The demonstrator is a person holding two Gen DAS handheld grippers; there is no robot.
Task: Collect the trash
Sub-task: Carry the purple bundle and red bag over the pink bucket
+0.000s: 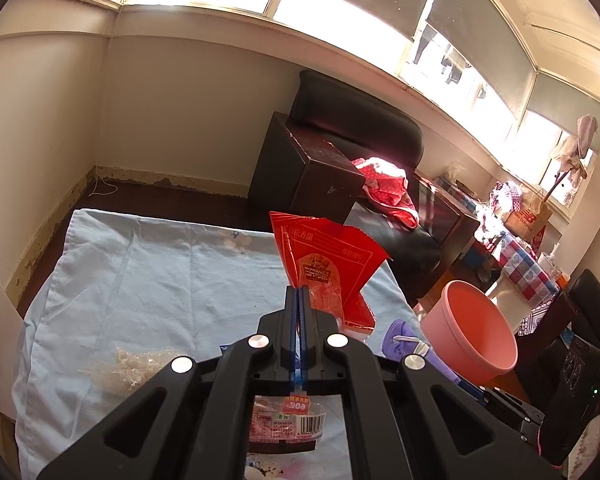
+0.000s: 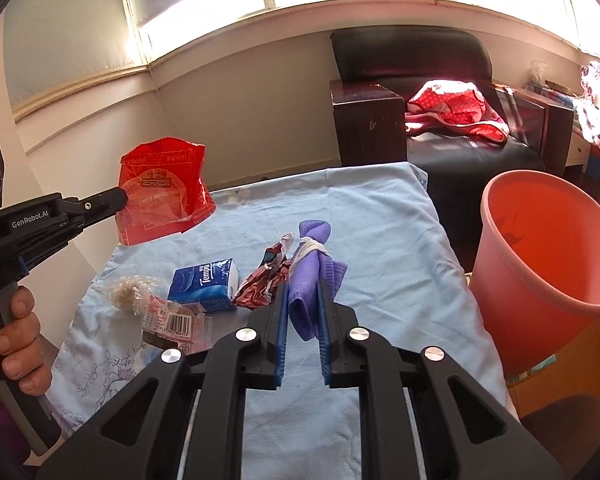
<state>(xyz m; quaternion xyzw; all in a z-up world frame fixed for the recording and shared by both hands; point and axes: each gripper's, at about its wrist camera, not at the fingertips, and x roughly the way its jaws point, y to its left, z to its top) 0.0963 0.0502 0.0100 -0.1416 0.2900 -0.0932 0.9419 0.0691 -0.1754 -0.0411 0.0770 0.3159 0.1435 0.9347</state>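
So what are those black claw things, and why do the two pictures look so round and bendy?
They are grabbers that a person holds, one in each hand; no robot here. Each has a small wide-eyed camera looking along its two fingers, which bends the picture. One picture comes from the left grabber, the other from the right grabber. In the right one you can see the person's hand on the left grabber's handle.

The left grabber is pinched shut on a red snack bag, held in the air. The right one squeezes a purple cloth tied with a white band.

On the light blue sheet lie a blue tissue pack, a crumpled wrapper and a clear barcode wrapper. The pink bin waits beside.
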